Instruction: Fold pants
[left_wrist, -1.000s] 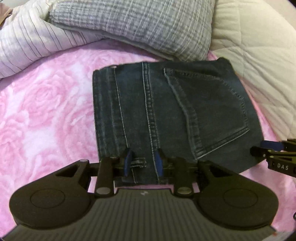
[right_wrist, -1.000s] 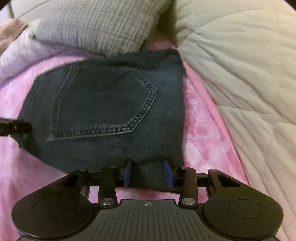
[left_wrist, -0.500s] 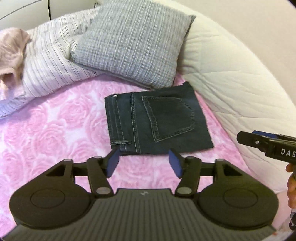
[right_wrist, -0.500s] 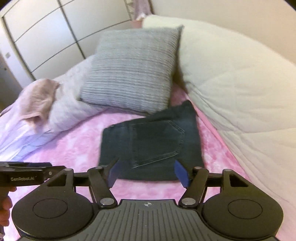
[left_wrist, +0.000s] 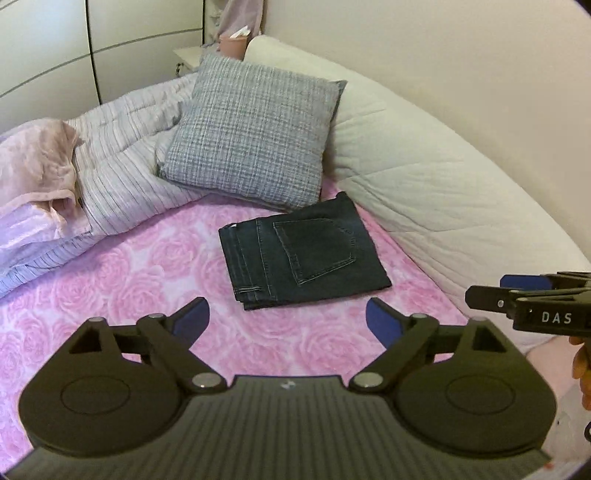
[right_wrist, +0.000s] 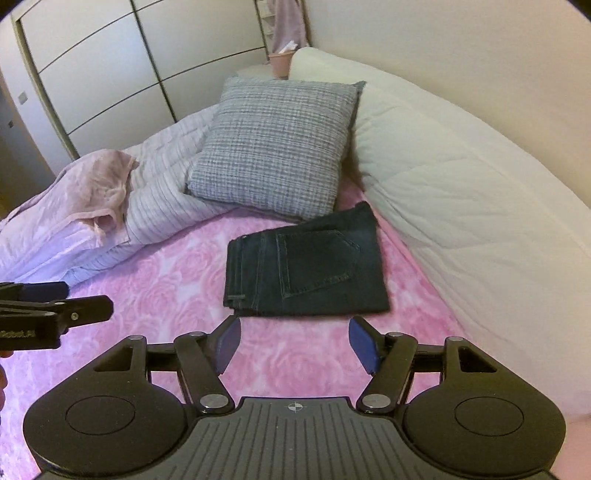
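Note:
Dark blue jeans (left_wrist: 303, 254) (right_wrist: 306, 269) lie folded into a compact rectangle on the pink rose-print bedspread (left_wrist: 140, 280) (right_wrist: 166, 280), back pocket facing up. My left gripper (left_wrist: 288, 317) hovers open well short of the jeans, with nothing between its blue pads. My right gripper (right_wrist: 293, 341) is open too, held back from the near edge of the jeans and holding nothing. The right gripper's tip (left_wrist: 524, 295) shows at the right of the left wrist view, and the left gripper's tip (right_wrist: 55, 310) at the left of the right wrist view.
A grey checked pillow (left_wrist: 255, 133) (right_wrist: 277, 147) leans just behind the jeans. A cream quilted bolster (left_wrist: 443, 184) (right_wrist: 461, 192) runs along the right. A striped duvet (left_wrist: 122, 162) and a pink cloth (left_wrist: 33, 166) are piled at the left. White wardrobe doors (right_wrist: 110, 74) stand behind.
Both grippers were closed in on the jeans' near edge a second ago; they have let go, opened wide and pulled back and up, leaving the jeans folded flat.

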